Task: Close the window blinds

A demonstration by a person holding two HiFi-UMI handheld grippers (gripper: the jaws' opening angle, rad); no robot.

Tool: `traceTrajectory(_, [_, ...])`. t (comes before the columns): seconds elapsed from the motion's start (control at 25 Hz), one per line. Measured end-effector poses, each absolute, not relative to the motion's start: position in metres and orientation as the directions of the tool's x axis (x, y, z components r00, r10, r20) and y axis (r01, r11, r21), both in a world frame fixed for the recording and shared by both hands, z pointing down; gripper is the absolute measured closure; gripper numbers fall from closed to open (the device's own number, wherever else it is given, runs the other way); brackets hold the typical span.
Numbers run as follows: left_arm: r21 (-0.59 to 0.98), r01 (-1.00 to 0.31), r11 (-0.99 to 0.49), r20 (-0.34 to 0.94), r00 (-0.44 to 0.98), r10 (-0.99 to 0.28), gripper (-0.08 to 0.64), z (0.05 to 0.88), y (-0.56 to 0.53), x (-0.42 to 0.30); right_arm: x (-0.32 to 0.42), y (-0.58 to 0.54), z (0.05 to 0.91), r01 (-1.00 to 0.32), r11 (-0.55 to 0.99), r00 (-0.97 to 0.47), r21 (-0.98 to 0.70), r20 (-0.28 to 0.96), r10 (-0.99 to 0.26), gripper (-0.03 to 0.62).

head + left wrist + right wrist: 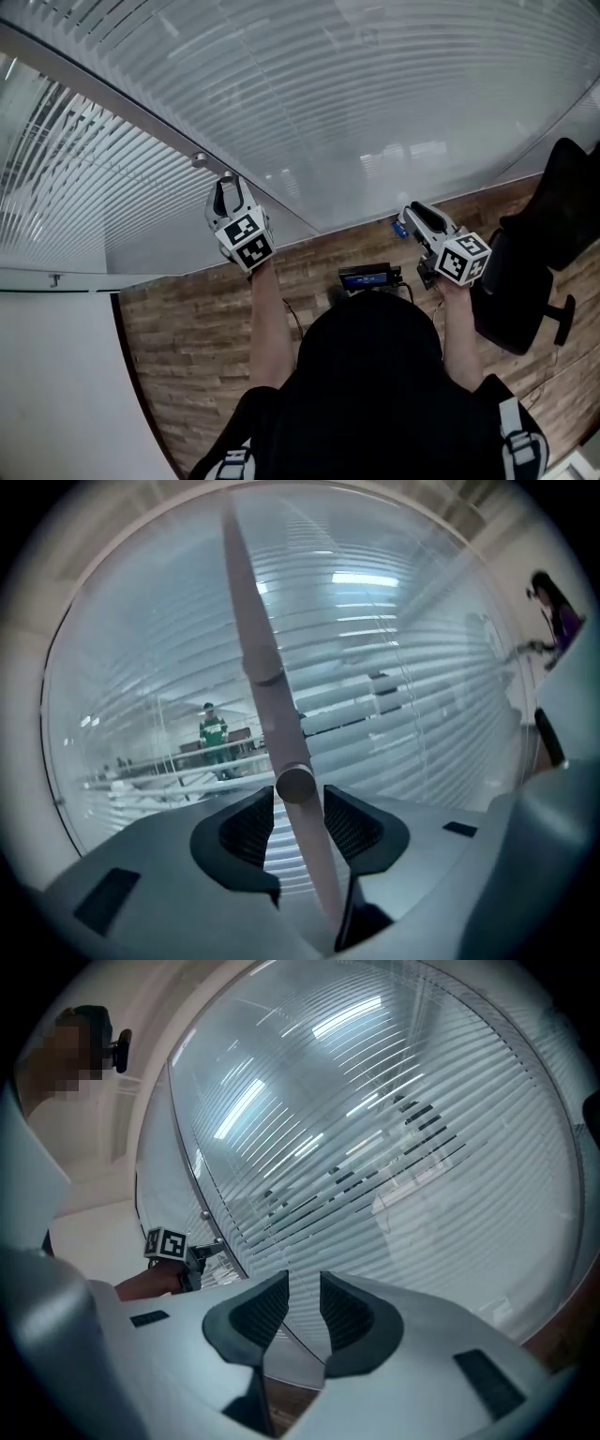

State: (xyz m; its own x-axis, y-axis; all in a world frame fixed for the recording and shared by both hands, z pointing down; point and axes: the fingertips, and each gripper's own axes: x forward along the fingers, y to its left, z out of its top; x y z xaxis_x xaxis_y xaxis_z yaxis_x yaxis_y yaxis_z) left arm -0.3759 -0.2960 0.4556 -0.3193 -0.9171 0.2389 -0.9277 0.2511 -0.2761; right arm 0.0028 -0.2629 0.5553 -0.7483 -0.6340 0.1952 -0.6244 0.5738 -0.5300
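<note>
The window blinds (356, 103) cover the glass ahead, their slats tilted with slits left between them. In the left gripper view the pale tilt wand (267, 686) hangs down across the blinds (403, 696) and its round end sits between the jaws of my left gripper (298, 808). The pads stand close on either side, with a thin gap on the right, so it is open. From the head view, my left gripper (225, 185) is raised to the window frame post (141, 122). My right gripper (412, 214) is held lower, open and empty, facing the blinds (375, 1129).
A second blind panel (56, 178) lies left of the post. A black office chair (534, 272) stands at the right on the wood floor (206, 347). Behind the glass a person in green (213, 731) stands. The right gripper view catches my left gripper (208, 1247).
</note>
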Motion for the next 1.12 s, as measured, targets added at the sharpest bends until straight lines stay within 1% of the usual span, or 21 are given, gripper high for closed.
traceTrajectory(0.08, [-0.143, -0.952, 0.270, 0.222, -0.297, -0.929, 0.393, 0.454, -0.293, -0.378, 0.005, -0.264, 0.560, -0.630, 0.568, -0.743, -0.530, 0.198, -0.639, 0.486])
traceTrajectory(0.16, [-0.078, -0.955, 0.285, 0.209, -0.295, -0.932, 0.393, 0.451, -0.292, -0.381, 0.006, -0.264, 0.563, -0.633, 0.563, -0.740, -0.531, 0.203, -0.641, 0.486])
traceTrajectory(0.24, [-0.066, -0.955, 0.290, 0.202, -0.297, -0.933, 0.396, 0.448, -0.294, -0.382, 0.007, -0.264, 0.565, -0.636, 0.558, -0.737, -0.533, 0.206, -0.643, 0.486])
traceTrajectory(0.32, [-0.092, -0.952, 0.292, 0.212, -0.305, -0.928, 0.422, 0.449, -0.295, -0.383, 0.008, -0.264, 0.567, -0.636, 0.555, -0.736, -0.536, 0.206, -0.645, 0.486])
traceTrajectory(0.44, [-0.172, -0.942, 0.289, 0.233, -0.323, -0.917, 0.423, 0.452, -0.295, -0.382, 0.008, -0.264, 0.568, -0.632, 0.556, -0.739, -0.540, 0.203, -0.642, 0.486])
traceTrajectory(0.52, [-0.267, -0.920, 0.288, 0.238, -0.353, -0.905, 0.423, 0.454, -0.296, -0.382, 0.007, -0.264, 0.569, -0.628, 0.558, -0.742, -0.542, 0.201, -0.640, 0.486])
traceTrajectory(0.64, [-0.452, -0.848, 0.278, 0.228, -0.411, -0.883, 0.425, 0.454, -0.299, -0.384, 0.004, -0.266, 0.571, -0.622, 0.559, -0.746, -0.548, 0.198, -0.636, 0.486])
traceTrajectory(0.72, [-0.544, -0.795, 0.266, 0.221, -0.443, -0.869, 0.425, 0.456, -0.299, -0.383, 0.005, -0.266, 0.572, -0.619, 0.558, -0.748, -0.553, 0.197, -0.634, 0.486])
traceTrajectory(0.88, [-0.647, -0.723, 0.244, 0.215, -0.479, -0.851, 0.425, 0.462, -0.299, -0.382, 0.007, -0.267, 0.579, -0.610, 0.557, -0.752, -0.564, 0.192, -0.630, 0.486])
traceTrajectory(0.96, [-0.628, -0.737, 0.248, 0.220, -0.474, -0.853, 0.425, 0.463, -0.300, -0.384, 0.007, -0.268, 0.581, -0.604, 0.559, -0.756, -0.568, 0.187, -0.627, 0.486])
traceTrajectory(1.0, [-0.588, -0.767, 0.258, 0.228, -0.463, -0.857, 0.423, 0.463, -0.299, -0.384, 0.007, -0.268, 0.582, -0.602, 0.560, -0.757, -0.570, 0.184, -0.627, 0.486])
traceTrajectory(1.12, [-0.381, -0.875, 0.299, 0.258, -0.411, -0.874, 0.422, 0.464, -0.297, -0.384, 0.012, -0.269, 0.582, -0.599, 0.559, -0.756, -0.573, 0.176, -0.630, 0.486])
